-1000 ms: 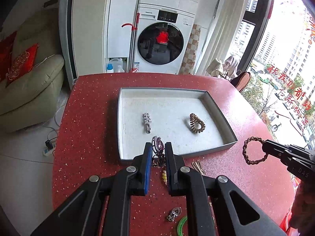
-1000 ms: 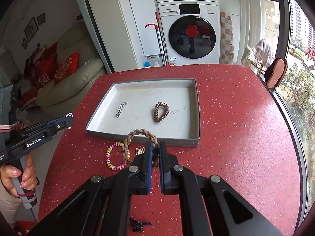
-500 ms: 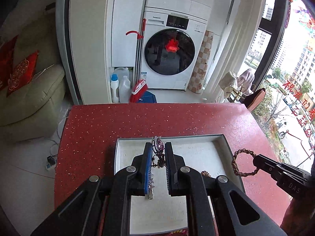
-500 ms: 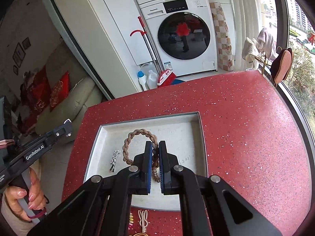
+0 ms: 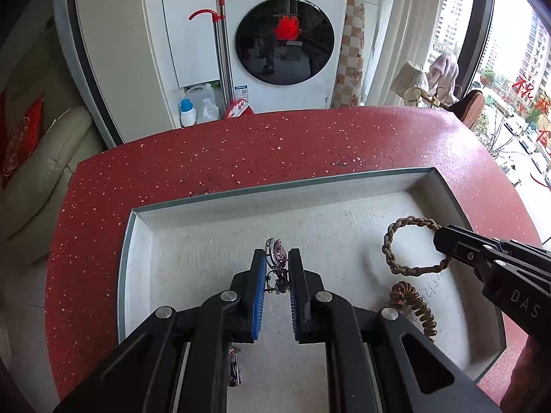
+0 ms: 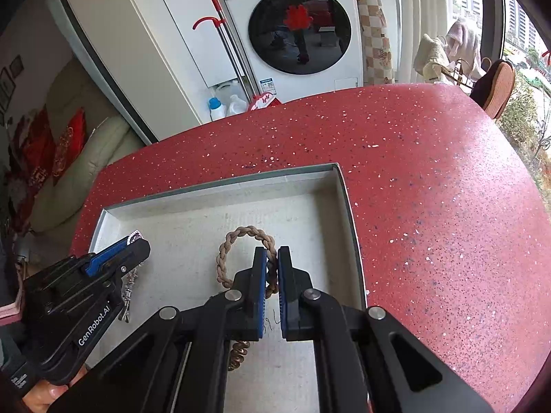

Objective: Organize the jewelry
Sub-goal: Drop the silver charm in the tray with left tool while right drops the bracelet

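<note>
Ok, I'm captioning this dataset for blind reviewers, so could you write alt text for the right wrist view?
The right hand-held gripper pinches a tan braided rope bracelet over a shallow grey rectangular tray on a red speckled table. At left, the left hand-held gripper holds a silver chain with a purple gem over the same tray.

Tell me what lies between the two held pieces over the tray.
Only bare tray floor lies between the pendant and the braided bracelet, shown in the left wrist view.
</note>
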A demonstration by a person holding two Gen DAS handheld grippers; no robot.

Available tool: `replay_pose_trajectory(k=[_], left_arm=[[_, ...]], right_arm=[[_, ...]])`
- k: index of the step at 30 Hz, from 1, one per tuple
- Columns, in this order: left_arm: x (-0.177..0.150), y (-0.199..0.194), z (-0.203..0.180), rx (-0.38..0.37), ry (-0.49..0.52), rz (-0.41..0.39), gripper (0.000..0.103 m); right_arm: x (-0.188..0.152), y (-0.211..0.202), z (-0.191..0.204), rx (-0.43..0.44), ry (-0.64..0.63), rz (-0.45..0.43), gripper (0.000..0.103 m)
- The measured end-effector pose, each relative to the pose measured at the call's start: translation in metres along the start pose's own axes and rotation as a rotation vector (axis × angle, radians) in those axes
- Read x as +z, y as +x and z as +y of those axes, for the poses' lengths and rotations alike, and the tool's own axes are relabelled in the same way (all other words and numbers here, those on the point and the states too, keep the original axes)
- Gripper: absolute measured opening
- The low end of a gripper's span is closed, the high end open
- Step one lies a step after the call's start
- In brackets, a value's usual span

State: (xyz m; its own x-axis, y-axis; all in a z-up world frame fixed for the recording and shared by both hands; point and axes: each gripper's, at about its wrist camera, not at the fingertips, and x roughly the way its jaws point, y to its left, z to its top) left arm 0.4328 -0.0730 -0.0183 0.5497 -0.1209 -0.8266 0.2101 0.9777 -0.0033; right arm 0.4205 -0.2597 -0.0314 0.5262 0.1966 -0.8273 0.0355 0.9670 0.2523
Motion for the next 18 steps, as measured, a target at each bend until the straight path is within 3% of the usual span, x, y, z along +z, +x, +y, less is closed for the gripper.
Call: replay_pose_trajectory(k=[11,14,16,18], left_arm=[[-0.007,0.016,-0.015,0.067,0.065,0.045,0.031],[-0.006,0.015,-0.014,0.072,0.053,0.051,0.031],[-0.006,0.013,-0.012,0.066,0.044,0.046,0.031],[-0.006,0.009,-0.009,0.055,0.028,0.035,0.032]], right_arm=[[-0.012,0.014,-0.001,-0.009,-0.021,0.039,0.01],[-0.012,0.01,-0.001,0.031,-0.007,0.036,0.024],[-0.013,0.002,0.001,0.039,-0.006,0.016,0.044],[-0.011,-0.006,0.001,0.048,-0.008,-0.01,0.045]])
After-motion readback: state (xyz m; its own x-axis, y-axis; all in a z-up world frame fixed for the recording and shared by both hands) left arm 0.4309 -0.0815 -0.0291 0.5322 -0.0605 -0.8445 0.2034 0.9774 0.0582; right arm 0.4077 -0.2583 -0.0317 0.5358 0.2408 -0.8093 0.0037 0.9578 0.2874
